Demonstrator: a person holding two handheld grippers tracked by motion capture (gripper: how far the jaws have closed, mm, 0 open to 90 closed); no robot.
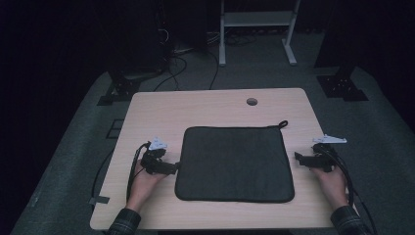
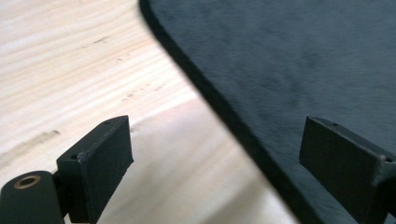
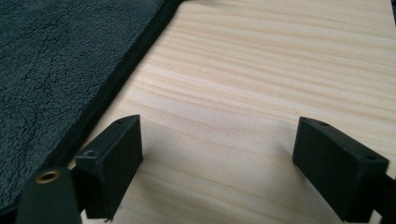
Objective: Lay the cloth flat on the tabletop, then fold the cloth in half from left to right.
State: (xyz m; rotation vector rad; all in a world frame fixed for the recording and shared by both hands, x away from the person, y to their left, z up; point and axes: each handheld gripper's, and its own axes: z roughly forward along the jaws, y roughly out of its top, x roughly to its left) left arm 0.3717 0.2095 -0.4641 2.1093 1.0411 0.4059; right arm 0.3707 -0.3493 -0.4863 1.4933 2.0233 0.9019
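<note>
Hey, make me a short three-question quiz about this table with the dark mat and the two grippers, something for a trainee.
1. True or false: the square dark grey fleece mat lies flat on the light wooden table.
2. Which gripper has the mat's edge between its fingers: the left gripper or the right gripper?
3. What small feature sits at the mat's far right corner?

Key
1. True.
2. The left gripper; its open fingers straddle the mat's edge. The right gripper's open fingers have bare wood between them, the mat lying beside.
3. A black hanging loop.
</note>
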